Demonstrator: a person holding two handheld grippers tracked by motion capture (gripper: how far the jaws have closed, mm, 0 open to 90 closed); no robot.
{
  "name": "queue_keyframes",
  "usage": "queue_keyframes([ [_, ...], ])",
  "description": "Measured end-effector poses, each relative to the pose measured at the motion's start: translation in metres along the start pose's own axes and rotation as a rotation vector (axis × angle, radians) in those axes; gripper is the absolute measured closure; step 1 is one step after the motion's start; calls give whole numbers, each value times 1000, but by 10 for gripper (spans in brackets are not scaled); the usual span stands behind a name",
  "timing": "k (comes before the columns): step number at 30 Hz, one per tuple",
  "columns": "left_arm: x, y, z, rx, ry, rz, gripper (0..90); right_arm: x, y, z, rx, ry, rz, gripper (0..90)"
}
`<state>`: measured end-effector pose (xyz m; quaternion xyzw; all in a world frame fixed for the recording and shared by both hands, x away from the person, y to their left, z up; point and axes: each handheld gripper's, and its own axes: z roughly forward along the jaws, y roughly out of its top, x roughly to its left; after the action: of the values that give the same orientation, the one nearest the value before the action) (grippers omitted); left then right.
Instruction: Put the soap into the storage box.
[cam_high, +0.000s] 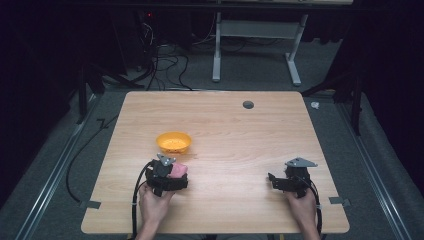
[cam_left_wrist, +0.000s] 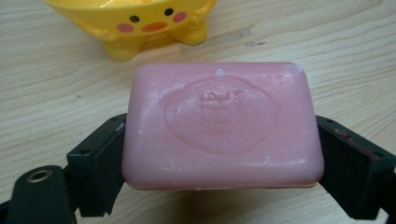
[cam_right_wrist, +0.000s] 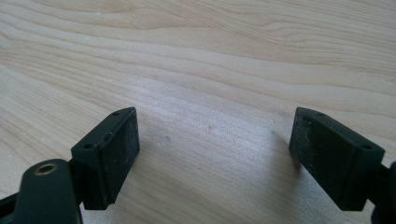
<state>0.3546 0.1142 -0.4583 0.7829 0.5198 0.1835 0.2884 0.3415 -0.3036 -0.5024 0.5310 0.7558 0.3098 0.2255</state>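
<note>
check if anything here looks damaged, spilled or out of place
Nothing stands out. The pink soap bar sits squarely in the left hand-held gripper, whole apart from light scuffs. The yellow duck dish stands upright, and the right hand-held gripper is open over bare table.

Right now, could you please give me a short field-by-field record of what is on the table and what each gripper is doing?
surface: wooden table
left gripper: shut on pink soap bar, fingers on its two short ends
right gripper: open, nothing between fingers, over bare wood
dish: yellow duck-faced dish, just beyond the soap
</note>
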Motion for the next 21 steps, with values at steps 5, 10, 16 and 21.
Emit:
queue_keyframes([
  [5,3,6,-6,-13,-13,-9,135,0,0,0,0,0,-1,167],
  [10,6,13,-10,-25,-13,-13,136,0,0,0,0,1,-1,166],
  [16,10,21,-15,-40,-14,-16,135,0,0,0,0,1,-2,167],
  [21,13,29,-18,-53,-23,-24,135,0,0,0,0,1,-2,166],
])
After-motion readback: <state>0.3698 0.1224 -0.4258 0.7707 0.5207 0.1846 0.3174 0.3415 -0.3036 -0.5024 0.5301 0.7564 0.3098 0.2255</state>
